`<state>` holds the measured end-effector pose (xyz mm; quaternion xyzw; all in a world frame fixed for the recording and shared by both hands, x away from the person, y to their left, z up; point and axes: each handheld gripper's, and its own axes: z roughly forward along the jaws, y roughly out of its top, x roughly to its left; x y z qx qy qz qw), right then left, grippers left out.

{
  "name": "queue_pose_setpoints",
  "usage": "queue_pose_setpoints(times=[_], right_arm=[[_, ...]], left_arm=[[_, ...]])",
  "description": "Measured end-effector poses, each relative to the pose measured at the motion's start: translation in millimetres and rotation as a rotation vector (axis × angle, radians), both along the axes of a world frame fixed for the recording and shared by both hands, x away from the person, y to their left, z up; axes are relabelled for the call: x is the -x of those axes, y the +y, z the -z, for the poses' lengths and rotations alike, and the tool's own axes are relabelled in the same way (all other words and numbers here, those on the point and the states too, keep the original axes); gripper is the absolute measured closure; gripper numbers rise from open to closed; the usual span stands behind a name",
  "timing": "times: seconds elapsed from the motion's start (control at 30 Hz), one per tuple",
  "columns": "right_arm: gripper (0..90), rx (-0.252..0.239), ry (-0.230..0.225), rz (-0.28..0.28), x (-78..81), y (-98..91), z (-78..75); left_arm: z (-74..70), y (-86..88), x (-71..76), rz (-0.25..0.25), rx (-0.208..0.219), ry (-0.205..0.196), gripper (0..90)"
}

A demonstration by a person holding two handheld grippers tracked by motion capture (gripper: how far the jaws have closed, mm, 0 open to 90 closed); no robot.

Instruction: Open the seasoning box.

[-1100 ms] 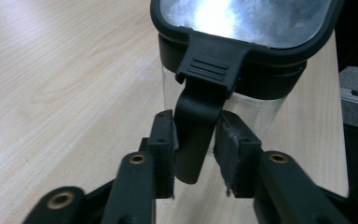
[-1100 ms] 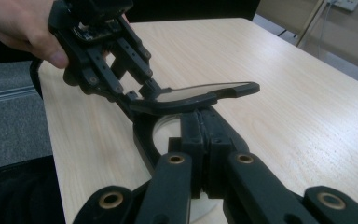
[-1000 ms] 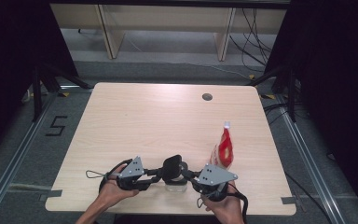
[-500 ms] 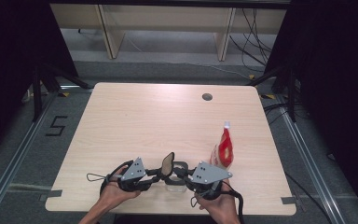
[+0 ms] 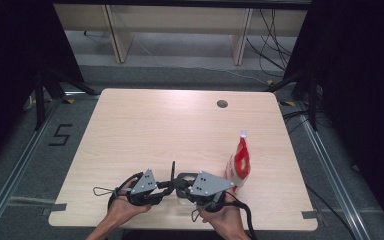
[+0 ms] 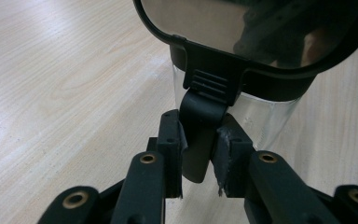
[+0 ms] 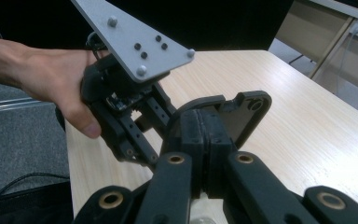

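Low centre of the high view: clear jar [image 6: 265, 116], left gripper [image 6: 198, 144] clamped on its black lid tab [image 6: 204, 109], right gripper [image 7: 204, 126] pressed shut beside the lid [image 7: 244, 109]. Risks slipping off the tab, or tipping the unsteadied jar under a hard pull.

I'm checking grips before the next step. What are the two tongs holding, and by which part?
The left tongs pinch the black hinge tab of the clear jar's flip lid. The right tongs are shut on the lid's rim.

High view looked down on table [image 5: 180, 130] from afar; both gripper views, close, level, shared black lid [image 6: 223, 42].
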<state>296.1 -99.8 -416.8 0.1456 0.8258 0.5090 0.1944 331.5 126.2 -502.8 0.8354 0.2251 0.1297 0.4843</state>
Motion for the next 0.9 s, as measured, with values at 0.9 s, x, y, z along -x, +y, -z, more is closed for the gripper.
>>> queue_pose_setpoints(times=[0.9], right_arm=[[88.3, 0.004, 0.005, -0.032, -4.1, 13.4, 1.5]], left_arm=[[-0.4, -1.4, 2.5, -0.018, -0.013, -0.003, 73.7]])
